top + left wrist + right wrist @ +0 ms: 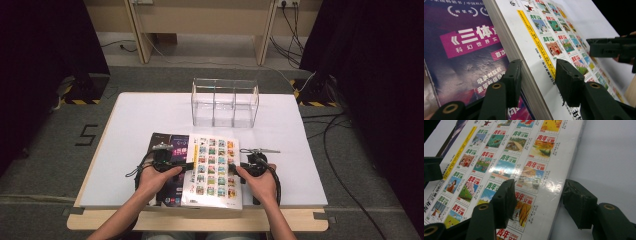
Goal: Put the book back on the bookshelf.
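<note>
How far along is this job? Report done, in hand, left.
Done: nothing stored; the clear rack stands empty. In hand: left tool and right tool straddle the edges of the white magazine, jaws open, not yet clamped. Left: likely grip and lift it, then the dark magazine beneath.

The thick magazine (212, 171) lay between the two grippers — left gripper (190, 165) at its one edge, right gripper (235, 169) at the other. It rested partly on a second magazine (167, 145), with the divided box (225, 101) well beyond both grippers — all on the table (135, 115).
</note>
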A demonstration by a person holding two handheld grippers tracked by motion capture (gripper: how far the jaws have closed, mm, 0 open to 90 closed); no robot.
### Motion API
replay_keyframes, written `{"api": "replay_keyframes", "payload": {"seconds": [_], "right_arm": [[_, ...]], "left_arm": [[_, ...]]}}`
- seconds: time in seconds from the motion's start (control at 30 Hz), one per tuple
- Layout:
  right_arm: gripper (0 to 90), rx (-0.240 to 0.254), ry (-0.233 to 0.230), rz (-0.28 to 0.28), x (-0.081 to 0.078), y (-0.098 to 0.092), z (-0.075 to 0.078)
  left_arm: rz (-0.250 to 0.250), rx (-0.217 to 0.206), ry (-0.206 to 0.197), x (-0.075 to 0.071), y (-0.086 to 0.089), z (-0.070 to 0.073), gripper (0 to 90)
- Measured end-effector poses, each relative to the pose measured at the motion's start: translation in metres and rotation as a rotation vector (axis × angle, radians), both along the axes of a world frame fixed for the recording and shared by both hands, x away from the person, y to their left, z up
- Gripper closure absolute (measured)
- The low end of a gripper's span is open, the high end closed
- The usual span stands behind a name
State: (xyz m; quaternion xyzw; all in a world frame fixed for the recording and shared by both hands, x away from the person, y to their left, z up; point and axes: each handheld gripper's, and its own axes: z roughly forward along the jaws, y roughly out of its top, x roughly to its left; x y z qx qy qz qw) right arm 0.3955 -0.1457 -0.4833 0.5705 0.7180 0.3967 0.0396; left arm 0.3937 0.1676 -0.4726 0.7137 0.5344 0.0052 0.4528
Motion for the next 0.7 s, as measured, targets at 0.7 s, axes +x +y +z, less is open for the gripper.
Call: {"api": "replay_keyframes", "payload": {"seconds": [0.7], "right_arm": [[42.5,0.002,-0.006,-0.004,0.0,0.0,-0.001]], "left_arm": [[0.076,-0.246,0.111,0.024,-0.003,0.001,56.6]]}}
